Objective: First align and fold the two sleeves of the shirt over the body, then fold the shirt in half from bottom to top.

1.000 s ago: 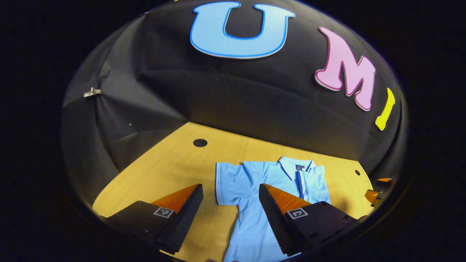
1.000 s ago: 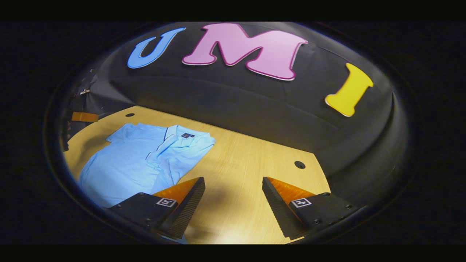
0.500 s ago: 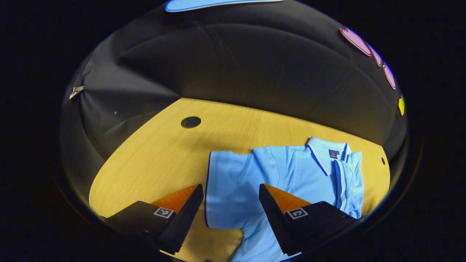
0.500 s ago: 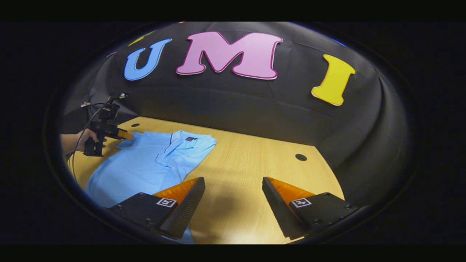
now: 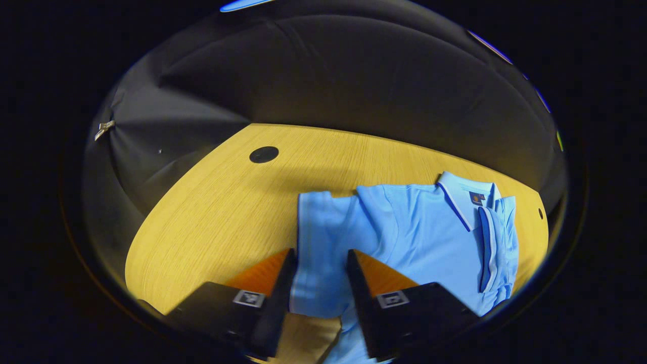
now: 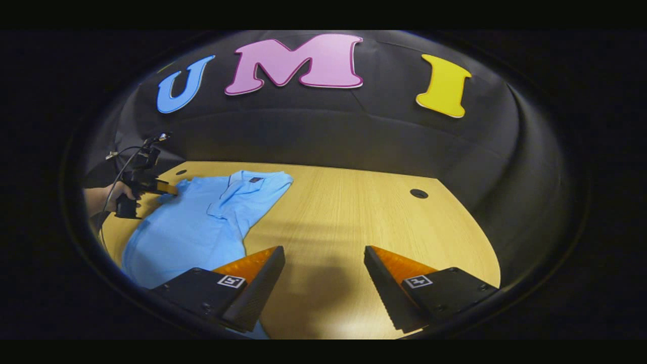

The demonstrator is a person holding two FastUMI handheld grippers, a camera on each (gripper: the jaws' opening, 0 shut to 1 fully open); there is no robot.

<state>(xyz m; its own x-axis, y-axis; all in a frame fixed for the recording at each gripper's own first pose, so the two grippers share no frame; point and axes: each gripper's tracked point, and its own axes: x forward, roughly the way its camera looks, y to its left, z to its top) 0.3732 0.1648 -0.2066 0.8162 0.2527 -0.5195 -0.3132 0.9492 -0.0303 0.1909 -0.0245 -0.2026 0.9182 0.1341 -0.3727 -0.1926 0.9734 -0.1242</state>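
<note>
The second sleeve fold is judged to be in hand: the left sleeve [image 5: 319, 253] of the shirt [image 5: 429, 237] is straddled by the left gripper [image 5: 319, 275], jaws narrowed but not clearly pinching. Next, a firm pinch and a carry rightward over the body are called for. The right gripper [image 6: 323, 273] is held wide open over bare table [image 6: 354, 212], the shirt lying to its left.

The shirt [image 5: 419, 232] is soft, matt knitted cloth, smooth over the body, with a flat woven-looking collar [image 5: 457, 194] at 2 o'clock in the left gripper view. The bench [image 6: 354, 212] is wood or wood-look laminate with fine straight grain and a low sheen, brightest at 6 o'clock in the right gripper view. The booth wall [image 5: 328, 81] is matt cloth, creased. The right hand-held gripper [image 6: 323, 280] has fingers [image 6: 258, 288] faced with what looks like ribbed, rubbery pads.
</note>
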